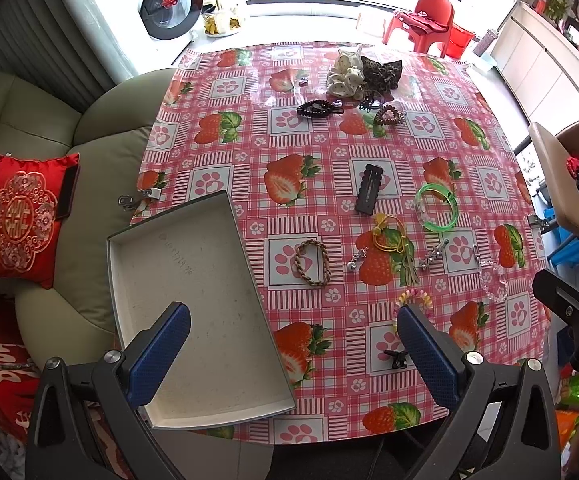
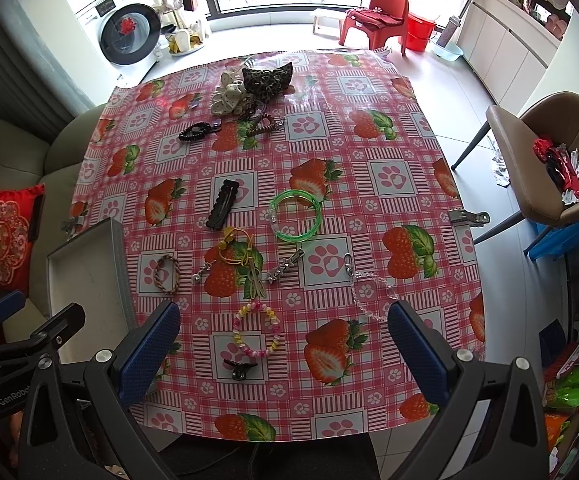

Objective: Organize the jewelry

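Both grippers hang above the near edge of the worktop (image 2: 369,152), fingers spread wide, nothing held: left gripper (image 1: 293,348), right gripper (image 2: 283,346).

The empty grey tray (image 1: 129,280) sits at lower left of the left wrist view, angled, with its near corner past the worktop edge. Risk: press down on that overhanging end while dropping a piece in and the tray may tip toward the sofa (image 1: 49,120).

Jewelry lies scattered centre frame, none of it in the tray yet:
- pastel bead bracelet (image 2: 256,330), between your right gripper's fingers, with the small black claw clip (image 2: 240,368) just below it. Close carelessly and you may catch both.
- clear bead chain (image 2: 369,296), touching or nearly under your right finger. It looks slack and hard to see against the cloth, so a sweep may drag it off the edge.
- yellow cord piece (image 2: 241,256), overlapping or touching neighbouring charms. Lifting it could pull them along.
- braided bracelet (image 2: 166,274), nearest the tray.
- green bangle (image 2: 295,216) and black hair clip (image 2: 222,204), further up. The bangle looks rigid and slick and may squirt out of a pinch.

The glossy cloth appears clipped down. Thin pieces lying flat will likely resist a clean pickup.
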Motion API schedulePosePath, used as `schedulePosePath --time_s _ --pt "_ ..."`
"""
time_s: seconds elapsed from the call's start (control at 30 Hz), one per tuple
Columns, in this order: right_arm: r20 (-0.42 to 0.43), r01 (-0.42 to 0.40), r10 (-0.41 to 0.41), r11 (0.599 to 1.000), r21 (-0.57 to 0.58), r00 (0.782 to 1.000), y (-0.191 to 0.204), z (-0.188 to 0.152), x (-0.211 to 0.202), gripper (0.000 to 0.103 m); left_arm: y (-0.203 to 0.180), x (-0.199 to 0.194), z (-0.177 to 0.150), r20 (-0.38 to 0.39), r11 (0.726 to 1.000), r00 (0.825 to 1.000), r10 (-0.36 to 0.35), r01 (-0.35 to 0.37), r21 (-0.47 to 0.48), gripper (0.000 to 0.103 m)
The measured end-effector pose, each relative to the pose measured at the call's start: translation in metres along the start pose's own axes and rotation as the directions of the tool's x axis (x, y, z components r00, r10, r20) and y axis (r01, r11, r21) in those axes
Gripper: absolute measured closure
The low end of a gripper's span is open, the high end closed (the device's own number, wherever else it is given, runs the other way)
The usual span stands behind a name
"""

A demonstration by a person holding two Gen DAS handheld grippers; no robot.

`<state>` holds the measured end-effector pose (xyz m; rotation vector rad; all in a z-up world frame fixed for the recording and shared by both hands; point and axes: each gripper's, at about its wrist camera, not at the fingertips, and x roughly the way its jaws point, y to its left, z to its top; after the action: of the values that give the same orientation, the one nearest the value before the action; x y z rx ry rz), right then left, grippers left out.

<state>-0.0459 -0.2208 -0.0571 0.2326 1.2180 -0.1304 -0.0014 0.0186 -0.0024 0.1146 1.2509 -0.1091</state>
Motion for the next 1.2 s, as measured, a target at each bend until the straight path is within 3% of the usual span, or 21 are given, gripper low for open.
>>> schedulePosePath --time_s 1.2 --pt "-0.001 -0.005 0.005 1.0 -0.001 1.0 0.0026 -0.0007 0.0023 0.0 -0.0011 0.0027 -0.0066 -0.003 1.0 1.0 0.006 -0.006 0.005 0.0"
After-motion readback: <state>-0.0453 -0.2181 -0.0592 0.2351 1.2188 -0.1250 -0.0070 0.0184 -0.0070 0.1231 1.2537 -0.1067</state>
